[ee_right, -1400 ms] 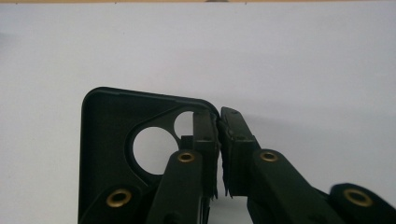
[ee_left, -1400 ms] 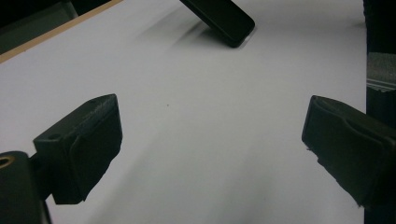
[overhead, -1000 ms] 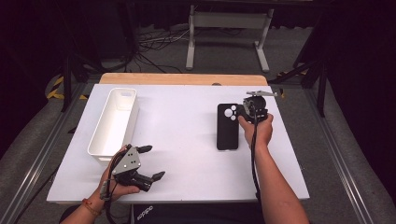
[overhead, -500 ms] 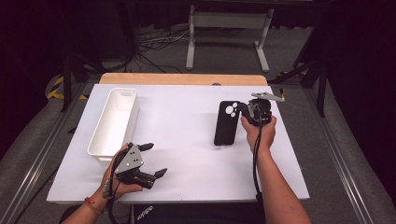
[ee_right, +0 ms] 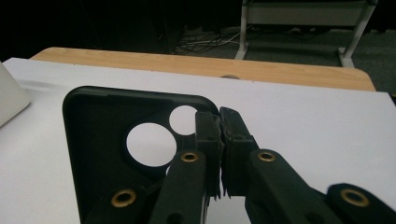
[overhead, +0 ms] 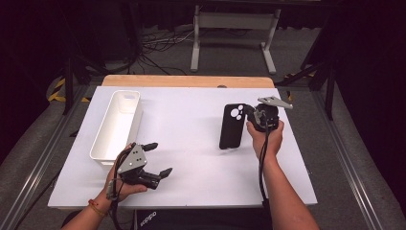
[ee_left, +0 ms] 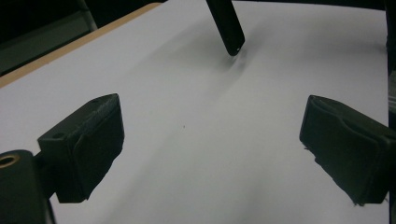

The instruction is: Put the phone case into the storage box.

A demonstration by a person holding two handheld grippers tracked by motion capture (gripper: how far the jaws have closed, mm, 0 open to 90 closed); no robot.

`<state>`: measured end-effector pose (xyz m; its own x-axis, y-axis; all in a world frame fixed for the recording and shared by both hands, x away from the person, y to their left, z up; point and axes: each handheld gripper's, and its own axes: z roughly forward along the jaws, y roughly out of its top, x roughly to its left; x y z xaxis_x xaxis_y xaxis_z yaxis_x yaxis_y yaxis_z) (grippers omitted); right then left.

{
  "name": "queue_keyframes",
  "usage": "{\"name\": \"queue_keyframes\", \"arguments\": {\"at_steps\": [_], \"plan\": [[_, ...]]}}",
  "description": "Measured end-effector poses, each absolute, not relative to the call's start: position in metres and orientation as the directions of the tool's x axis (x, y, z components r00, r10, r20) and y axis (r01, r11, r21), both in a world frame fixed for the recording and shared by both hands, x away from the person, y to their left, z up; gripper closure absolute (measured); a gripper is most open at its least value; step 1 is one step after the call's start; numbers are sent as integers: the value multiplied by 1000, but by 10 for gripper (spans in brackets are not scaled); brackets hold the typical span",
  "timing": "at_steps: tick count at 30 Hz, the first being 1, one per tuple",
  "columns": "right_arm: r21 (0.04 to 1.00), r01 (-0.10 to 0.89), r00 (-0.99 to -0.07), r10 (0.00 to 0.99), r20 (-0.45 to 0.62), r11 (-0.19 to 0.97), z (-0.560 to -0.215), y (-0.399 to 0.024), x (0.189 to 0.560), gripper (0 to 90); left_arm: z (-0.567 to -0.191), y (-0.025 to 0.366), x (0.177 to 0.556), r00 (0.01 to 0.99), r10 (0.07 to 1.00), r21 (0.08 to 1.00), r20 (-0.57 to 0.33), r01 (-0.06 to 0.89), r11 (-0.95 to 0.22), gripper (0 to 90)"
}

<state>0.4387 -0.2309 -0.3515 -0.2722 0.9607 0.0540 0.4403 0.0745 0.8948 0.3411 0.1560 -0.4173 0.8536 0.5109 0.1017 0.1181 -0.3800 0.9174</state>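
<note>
A black phone case (overhead: 232,125) with round camera holes sits right of the table's middle. My right gripper (overhead: 250,115) is shut on its top edge beside the holes. In the right gripper view the jaws (ee_right: 219,130) pinch the rim of the phone case (ee_right: 102,135). The case slants, with its lower end on or just above the white tabletop; that end of the phone case (ee_left: 226,25) hangs over a small shadow. My left gripper (overhead: 159,158) rests near the front left, open. Nothing lies between the jaws of the left gripper (ee_left: 219,140).
A long white tray (overhead: 102,127) stands at the left of the table, close behind the left hand, and its corner shows as the tray (ee_right: 9,98). A wooden strip (overhead: 186,80) runs along the far edge. Beyond it are cables and a metal stand on the floor.
The right gripper has raised the camera end of the case, so it now slants. The left hand has shifted slightly, its gripper still open.
</note>
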Motion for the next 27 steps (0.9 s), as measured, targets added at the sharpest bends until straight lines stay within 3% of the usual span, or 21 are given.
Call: {"name": "queue_keyframes", "arguments": {"at_steps": [15,27], "plan": [[921,378,-290,957,25,91,-342,-214,426,879,-394,120,363,825,551,936,129,82,-342,111],[932,350,-313,950,16,100,-343,-198,419,879,-383,96,374,804,589,958,85,97,-271,141]]}}
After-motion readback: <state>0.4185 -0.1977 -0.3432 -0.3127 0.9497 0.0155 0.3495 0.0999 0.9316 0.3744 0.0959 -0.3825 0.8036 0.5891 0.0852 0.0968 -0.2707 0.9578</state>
